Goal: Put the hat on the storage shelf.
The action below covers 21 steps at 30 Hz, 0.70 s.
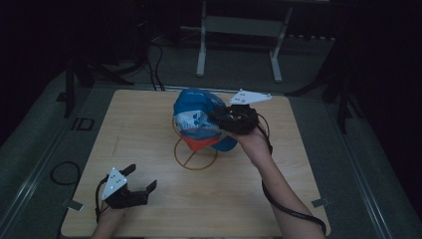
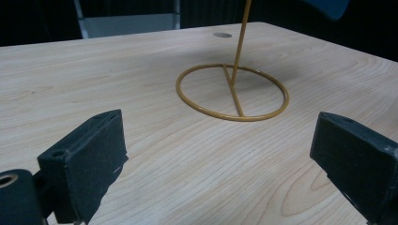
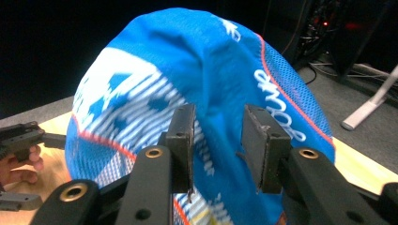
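A blue cap [image 1: 199, 117] with white print and a red underside sits on top of a yellow wire stand [image 1: 195, 169] in the middle of the wooden table [image 1: 149, 124]. My right gripper [image 1: 219, 115] is at the cap's right side. In the right gripper view the cap [image 3: 197, 79] bulges just past the right gripper [image 3: 218, 112], whose pads stand a little apart without pinching the fabric. My left gripper [image 1: 143, 176] rests open near the table's front left. In its own view the left gripper [image 2: 218, 136] is wide open, facing the stand's ring base [image 2: 234, 118].
A white metal frame [image 1: 239, 30] stands on the floor beyond the table, with cables [image 1: 154, 64] beside it. A cable loop [image 1: 64, 173] lies on the floor at the left. A small round hole [image 2: 222, 34] marks the tabletop behind the stand.
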Available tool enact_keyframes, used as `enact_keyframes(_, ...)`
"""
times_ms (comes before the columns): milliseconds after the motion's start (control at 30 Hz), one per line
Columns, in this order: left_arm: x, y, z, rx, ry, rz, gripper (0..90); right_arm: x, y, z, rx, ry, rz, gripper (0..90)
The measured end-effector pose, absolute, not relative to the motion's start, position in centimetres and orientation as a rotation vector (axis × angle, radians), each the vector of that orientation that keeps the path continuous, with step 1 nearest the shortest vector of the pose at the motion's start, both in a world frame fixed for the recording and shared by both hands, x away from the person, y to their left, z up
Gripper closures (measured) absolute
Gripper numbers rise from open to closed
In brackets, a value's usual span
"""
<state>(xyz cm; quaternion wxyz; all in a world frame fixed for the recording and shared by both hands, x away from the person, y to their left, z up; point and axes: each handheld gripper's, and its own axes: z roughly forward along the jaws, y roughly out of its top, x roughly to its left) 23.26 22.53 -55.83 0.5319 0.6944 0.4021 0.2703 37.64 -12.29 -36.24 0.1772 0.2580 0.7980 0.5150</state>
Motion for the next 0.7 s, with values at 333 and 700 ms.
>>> enact_keyframes(333, 23.3, 22.4, -55.9, 1.661, 0.959, 0.636, 4.3, 37.5, -13.7, -36.6, 0.761, 2.245, 1.472, 59.9)
enact_keyframes(700, 23.3, 22.5, -56.0, 1.652, 0.962, 0.633, 4.3, 36.3, -15.0, -37.2, 0.746, 2.248, 1.497, 36.7)
